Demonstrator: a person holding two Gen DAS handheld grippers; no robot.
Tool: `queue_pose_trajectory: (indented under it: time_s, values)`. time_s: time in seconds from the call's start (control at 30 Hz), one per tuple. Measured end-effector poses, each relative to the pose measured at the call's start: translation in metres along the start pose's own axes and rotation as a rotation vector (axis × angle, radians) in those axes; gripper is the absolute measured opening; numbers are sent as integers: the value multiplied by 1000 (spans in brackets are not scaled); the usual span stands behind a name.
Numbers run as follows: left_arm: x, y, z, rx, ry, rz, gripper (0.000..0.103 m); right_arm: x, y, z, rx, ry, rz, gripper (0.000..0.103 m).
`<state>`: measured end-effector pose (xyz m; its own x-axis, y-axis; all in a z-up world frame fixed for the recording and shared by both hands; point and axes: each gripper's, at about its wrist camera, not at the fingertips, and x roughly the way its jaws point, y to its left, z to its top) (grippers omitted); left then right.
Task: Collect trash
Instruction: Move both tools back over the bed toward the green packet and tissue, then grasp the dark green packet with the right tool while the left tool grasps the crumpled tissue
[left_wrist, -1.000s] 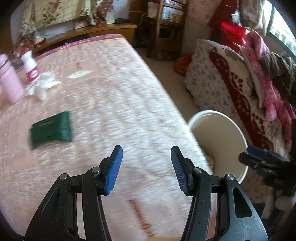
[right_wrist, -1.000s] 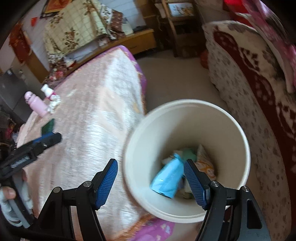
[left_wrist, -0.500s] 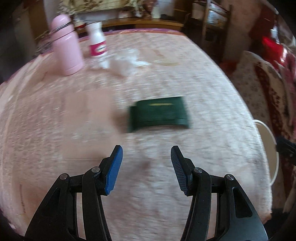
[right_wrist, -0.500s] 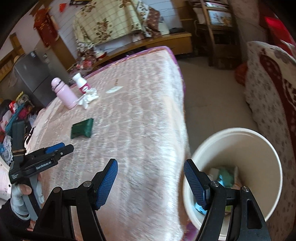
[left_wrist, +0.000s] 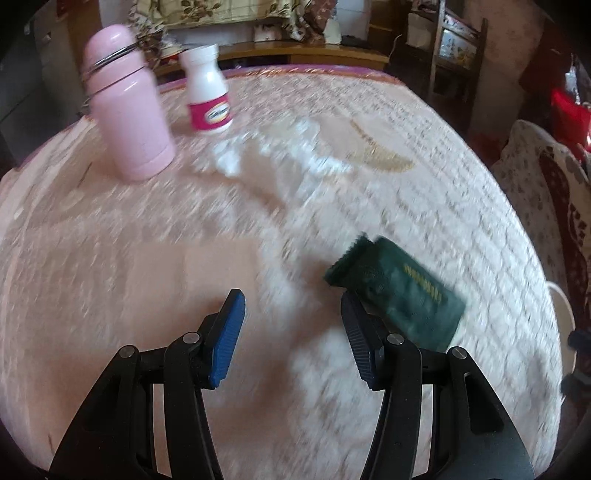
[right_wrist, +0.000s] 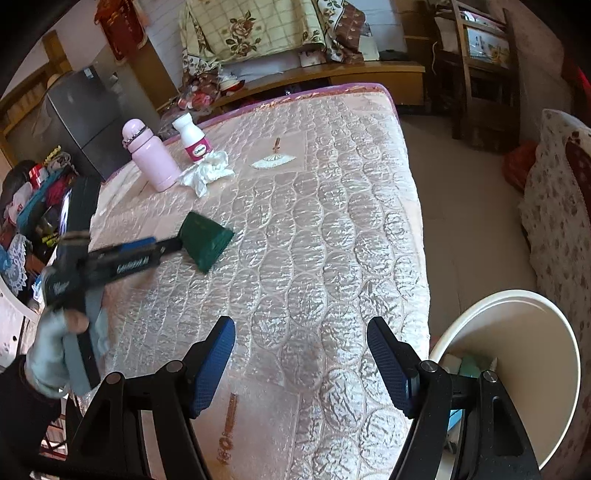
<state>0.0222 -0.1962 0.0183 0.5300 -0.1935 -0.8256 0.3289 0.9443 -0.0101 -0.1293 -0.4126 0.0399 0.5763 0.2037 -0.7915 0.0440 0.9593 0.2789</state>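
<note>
Green packet (left_wrist: 400, 295) on quilted bed (right_wrist: 332, 221), pink flask (left_wrist: 127, 107) beyond (upright), both hand-held grippers parted, empty.

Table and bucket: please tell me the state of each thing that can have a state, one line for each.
left gripper: open, empty
right gripper: open, empty
green packet: lying flat on the table
pink flask: upright, lid on
white bottle: upright, capped
tissue: crumpled beside the bottle
bucket: uncovered, trash inside
</note>
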Motion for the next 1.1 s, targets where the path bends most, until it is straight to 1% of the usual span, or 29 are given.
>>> queue_pose_trajectory:
  time_s: [0.07, 0.13, 0.2, 0.27, 0.37, 0.47, 0.67, 0.77, 0.9, 0.93, 0.97, 1.0, 1.07, 1.1]
  values:
    - [5, -4, 12, -11, -16, -28, 53, 4, -3, 2, 8, 3, 0, 72]
    - [8, -7, 22, -23, -17, -72, 53, 9, -4, 5, 13, 3, 0, 72]
    - [7, -9, 25, -40, -18, -104, 53, 13, -4, 10, 18, 5, 5, 74]
    - [3, -7, 22, -36, -12, -117, 53, 16, -1, 14, 15, 6, 11, 75]
    - [-3, 3, 16, -34, 0, -112, 53, 23, 11, 22, -5, 3, 18, 75]
    - [-10, 22, 12, -60, 12, -97, 53, 37, 30, 33, -21, -3, 29, 75]
    - [-22, 60, 12, -112, -5, -59, 53, 73, 70, 61, -42, -1, 21, 75]
    - [-23, 69, 11, -127, -11, -56, 53, 90, 84, 71, -57, 7, -2, 75]
    - [-19, 69, 14, -134, -11, -62, 53, 112, 99, 78, -78, 36, -35, 75]
    - [-18, 69, 14, -136, -10, -65, 53, 114, 100, 77, -87, 42, -52, 73]
    - [-16, 69, 16, -138, -9, -72, 53, 119, 101, 77, -105, 47, -85, 61]
    - [-15, 68, 17, -138, -10, -78, 53, 122, 100, 76, -114, 53, -98, 44]
    - [-13, 66, 21, -138, -16, -88, 53, 121, 97, 77, -127, 43, -107, 40]
    - [-11, 64, 25, -142, -19, -96, 53, 121, 94, 79, -122, 42, -97, 38]
